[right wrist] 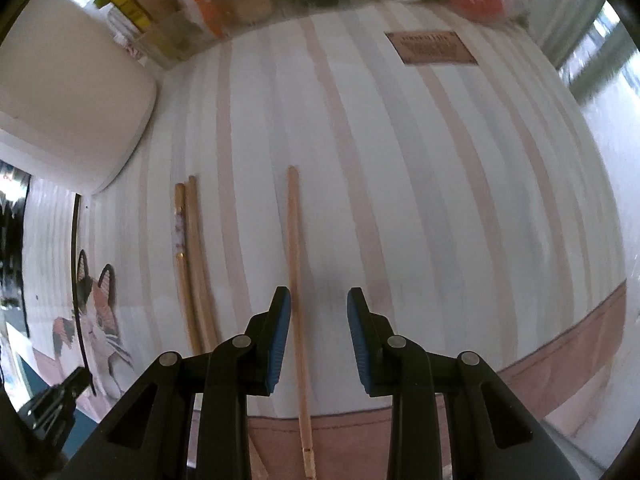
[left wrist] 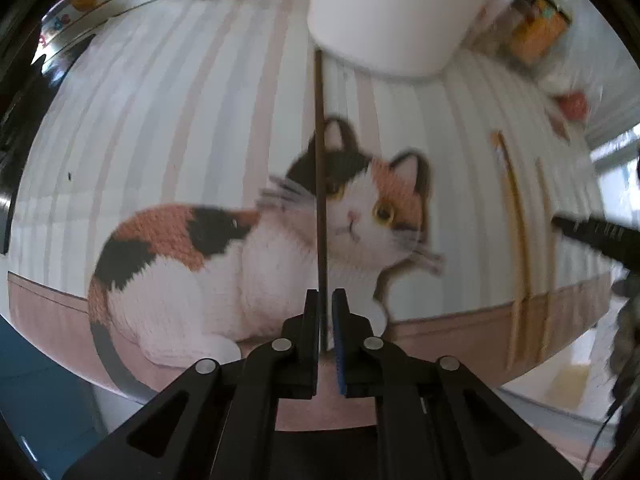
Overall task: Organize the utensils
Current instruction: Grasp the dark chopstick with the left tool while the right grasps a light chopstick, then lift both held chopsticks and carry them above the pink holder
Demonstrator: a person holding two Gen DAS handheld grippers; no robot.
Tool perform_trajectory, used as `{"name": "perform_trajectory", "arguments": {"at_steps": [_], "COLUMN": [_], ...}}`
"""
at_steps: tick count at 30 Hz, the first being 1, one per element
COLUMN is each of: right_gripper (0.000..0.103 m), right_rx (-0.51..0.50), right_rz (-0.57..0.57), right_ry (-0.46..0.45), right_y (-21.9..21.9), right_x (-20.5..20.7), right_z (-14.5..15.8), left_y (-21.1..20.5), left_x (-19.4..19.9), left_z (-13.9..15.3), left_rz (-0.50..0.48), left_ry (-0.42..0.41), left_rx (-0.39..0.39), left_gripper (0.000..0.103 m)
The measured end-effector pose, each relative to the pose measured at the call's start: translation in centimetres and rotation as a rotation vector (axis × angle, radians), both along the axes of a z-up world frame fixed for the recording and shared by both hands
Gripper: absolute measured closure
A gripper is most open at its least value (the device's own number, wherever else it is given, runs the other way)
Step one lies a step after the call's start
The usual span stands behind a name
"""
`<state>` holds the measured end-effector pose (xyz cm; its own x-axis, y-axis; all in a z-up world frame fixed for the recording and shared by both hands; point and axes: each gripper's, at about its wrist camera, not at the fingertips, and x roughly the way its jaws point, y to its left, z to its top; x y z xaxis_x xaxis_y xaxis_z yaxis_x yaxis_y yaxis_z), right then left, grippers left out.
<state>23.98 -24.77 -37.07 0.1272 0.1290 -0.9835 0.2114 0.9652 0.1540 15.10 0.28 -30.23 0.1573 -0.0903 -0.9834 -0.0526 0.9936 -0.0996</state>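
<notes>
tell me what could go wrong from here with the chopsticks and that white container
1. The left gripper pinches the thin dark brown chopstick only at its lower end, so it could pivot or slip out.
2. Its far tip sits right by the wall of the tall white container; it might knock that rather than go in.
3. The right gripper is open, with the pale wooden chopstick near its left pad; closing may push it aside.

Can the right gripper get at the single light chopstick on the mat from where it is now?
Probably yes. The right gripper is open, and the chopstick lies flat between its fingers, close to the left one. Nothing covers it, and the other pair lies clear to the side.
</notes>
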Motion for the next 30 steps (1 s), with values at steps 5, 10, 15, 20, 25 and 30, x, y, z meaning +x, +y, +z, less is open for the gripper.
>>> {"name": "perform_trajectory", "arguments": {"at_steps": [5, 10, 15, 20, 25, 30], "right_gripper": [0.072, 0.072, 0.072, 0.074, 0.096, 0.096], "right_rx": [0.004, 0.006, -0.052, -0.139, -0.12, -0.076], "right_rz": [-0.007, 0.046, 0.104, 0.173, 0.185, 0.164], "right_ry": [0.011, 0.017, 0.025, 0.048, 0.049, -0.048], "right_y": [-0.7, 0.0, 1.3, 3.6, 4.2, 2.3], "right_x": [-0.9, 1.4, 3.3, 4.8, 5.6, 4.4], "right_z": [0.3, -0.4, -0.5, -0.9, -1.0, 1.7], "left_y": [1.1, 1.8, 1.7, 0.7, 0.4, 1.7], "left_x": [5.3, 9.3, 11.5, 11.7, 10.8, 9.3], "left_z": [0.0, -2.8, -3.7, -3.4, -3.2, -0.8], "left_rz": [0.001, -0.007, -0.026, -0.074, -0.087, -0.054], "left_ry": [-0.051, -0.002, -0.015, -0.043, -0.041, -0.089], "left_rx": [0.027, 0.096, 0.142, 0.138, 0.134, 0.099], "left_gripper": [0.048, 0.048, 0.045, 0.08, 0.099, 0.099]}}
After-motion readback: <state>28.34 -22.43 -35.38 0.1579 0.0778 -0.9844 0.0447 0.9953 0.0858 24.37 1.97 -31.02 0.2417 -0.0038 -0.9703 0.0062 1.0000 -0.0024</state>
